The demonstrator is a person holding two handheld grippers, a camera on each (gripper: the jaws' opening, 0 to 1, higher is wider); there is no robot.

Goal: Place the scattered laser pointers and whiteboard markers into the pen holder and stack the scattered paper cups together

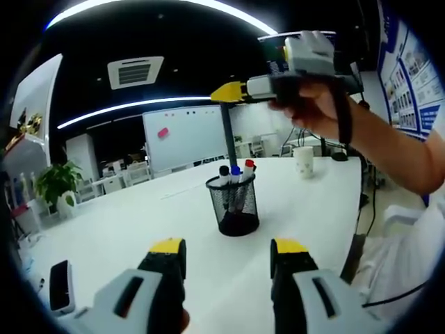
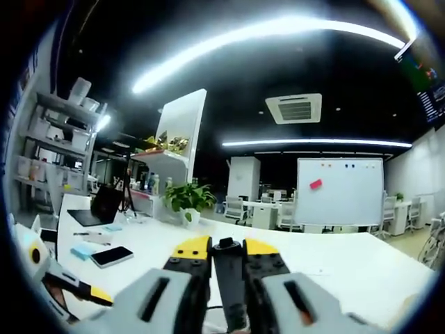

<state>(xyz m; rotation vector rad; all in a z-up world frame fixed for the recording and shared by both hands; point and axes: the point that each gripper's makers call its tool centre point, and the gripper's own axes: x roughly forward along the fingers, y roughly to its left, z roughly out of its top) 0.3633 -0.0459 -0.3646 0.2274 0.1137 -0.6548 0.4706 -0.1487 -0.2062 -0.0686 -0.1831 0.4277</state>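
Three markers [image 1: 235,172] are standing in the mesh pen holder [image 1: 233,204]; your right gripper [image 2: 227,249] is clamping a dark pointer [image 2: 229,278] above it, while your left gripper [image 1: 229,248] is gaping.

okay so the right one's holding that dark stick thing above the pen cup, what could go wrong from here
1. The right hand-held gripper holds the dark pen-like item only by its top end, so it could swing or slip on release.
2. The mesh pen holder already carries markers; the item might catch on their caps and miss.
3. The holder stands free on the white table and could tip if knocked.
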